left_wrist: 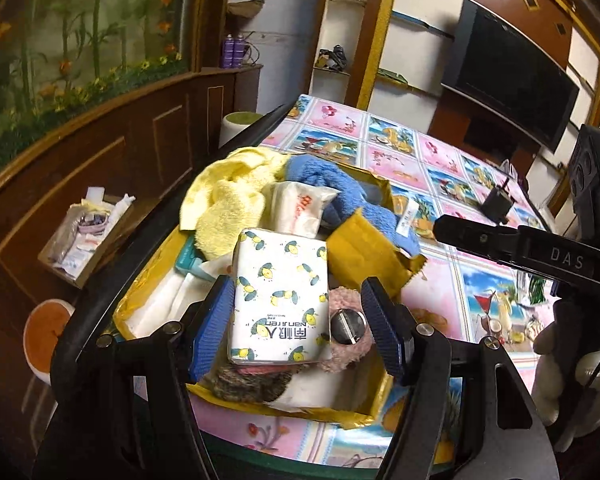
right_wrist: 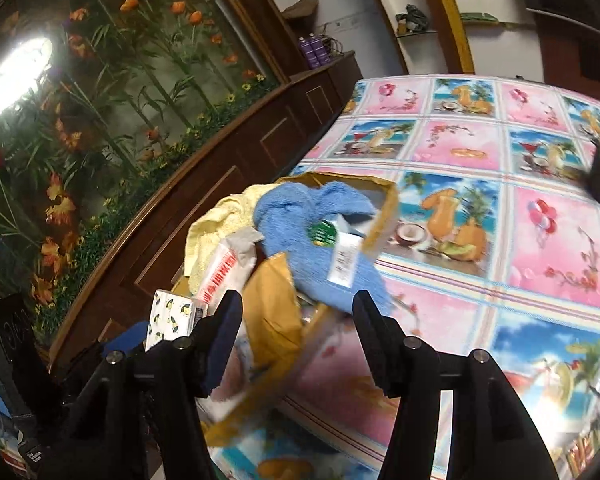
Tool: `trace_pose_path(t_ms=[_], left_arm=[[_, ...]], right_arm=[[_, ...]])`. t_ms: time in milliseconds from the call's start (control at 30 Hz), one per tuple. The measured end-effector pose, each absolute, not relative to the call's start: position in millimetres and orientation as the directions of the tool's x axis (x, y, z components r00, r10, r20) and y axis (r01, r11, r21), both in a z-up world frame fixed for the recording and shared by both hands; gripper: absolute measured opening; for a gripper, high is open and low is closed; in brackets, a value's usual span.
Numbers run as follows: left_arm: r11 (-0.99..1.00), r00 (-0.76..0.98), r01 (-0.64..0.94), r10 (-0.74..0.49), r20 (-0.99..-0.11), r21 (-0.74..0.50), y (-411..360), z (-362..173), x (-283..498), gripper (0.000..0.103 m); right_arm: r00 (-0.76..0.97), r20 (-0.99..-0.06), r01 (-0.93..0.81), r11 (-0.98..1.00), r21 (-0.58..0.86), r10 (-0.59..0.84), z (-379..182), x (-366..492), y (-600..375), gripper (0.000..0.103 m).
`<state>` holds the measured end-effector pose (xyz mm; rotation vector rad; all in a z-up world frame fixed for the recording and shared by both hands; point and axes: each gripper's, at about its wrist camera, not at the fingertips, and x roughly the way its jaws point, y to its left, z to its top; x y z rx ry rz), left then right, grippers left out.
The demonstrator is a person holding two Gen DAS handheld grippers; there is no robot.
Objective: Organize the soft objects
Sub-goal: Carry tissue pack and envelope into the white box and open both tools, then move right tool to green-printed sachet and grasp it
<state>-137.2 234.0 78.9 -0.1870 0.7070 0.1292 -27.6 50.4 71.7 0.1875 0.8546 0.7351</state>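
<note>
A yellow cardboard box (left_wrist: 364, 240) on the patterned table holds soft things: a yellow towel (left_wrist: 228, 196), a blue towel (left_wrist: 332, 188), a white tissue pack with red print (left_wrist: 300, 208) and a pink plush piece (left_wrist: 350, 344). My left gripper (left_wrist: 296, 316) is open above the box, its blue pads on either side of a white lemon-print tissue pack (left_wrist: 278, 296) that lies on the pile, with a gap on the right. My right gripper (right_wrist: 296, 320) is open and empty over the box's right flap (right_wrist: 272, 300), near the blue towel (right_wrist: 320, 232).
The table (right_wrist: 480, 200) has a pink and blue picture cloth. A small black object (left_wrist: 496, 200) stands on it farther right. A cardboard box of oddments (left_wrist: 84, 236) and an orange stool (left_wrist: 44, 336) stand on the floor to the left, by a wood-panelled wall.
</note>
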Motion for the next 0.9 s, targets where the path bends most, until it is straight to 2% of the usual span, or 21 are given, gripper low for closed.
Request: trace_pose_path(t_ms=[300, 900], left_arm=[[0.991, 0.747, -0.132, 0.084, -0.659, -0.024, 190.2, 88.8, -137.2, 0.066], [0.997, 0.725, -0.019, 0.062, -0.686, 0.071, 124.2, 87.9, -128.7, 0.066]], right_arm=[[0.480, -0.617, -0.428, 0.781, 0.455, 0.623, 63.1, -32.2, -6.4, 0.057], [0.550, -0.593, -0.298, 0.802, 0.518, 0.588, 47.2, -32.9, -99.5, 0.058]])
